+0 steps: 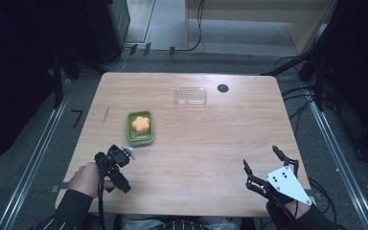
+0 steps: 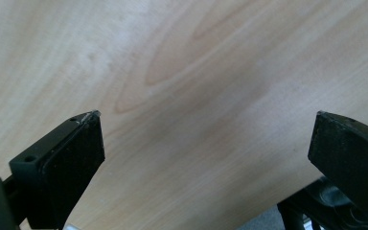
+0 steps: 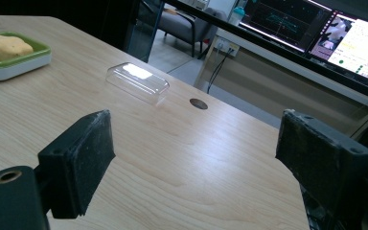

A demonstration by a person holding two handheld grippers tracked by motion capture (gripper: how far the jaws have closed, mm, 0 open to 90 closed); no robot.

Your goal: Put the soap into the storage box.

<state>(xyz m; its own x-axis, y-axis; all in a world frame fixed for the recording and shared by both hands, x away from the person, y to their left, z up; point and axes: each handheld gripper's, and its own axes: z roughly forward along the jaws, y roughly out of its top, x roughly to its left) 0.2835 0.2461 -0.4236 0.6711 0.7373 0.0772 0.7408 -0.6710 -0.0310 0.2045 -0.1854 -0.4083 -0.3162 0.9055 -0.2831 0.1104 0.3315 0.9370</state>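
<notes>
Your left gripper [image 1: 120, 154] and right gripper [image 1: 263, 163]: fingers spread, empty, over tabletop [image 1: 211, 139]; green dish [image 1: 140, 127] holds orange sponge [image 1: 141, 124].

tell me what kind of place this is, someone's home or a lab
Most likely a lab or recording workspace, not a home: a bare wooden table on grey carpet, cables trailing across the floor, and computer monitors showing graphs beyond the table.

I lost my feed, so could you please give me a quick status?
Left gripper, right gripper open, empty. Orange soap in green dish, clear lid apart. Nothing in the way.
</notes>
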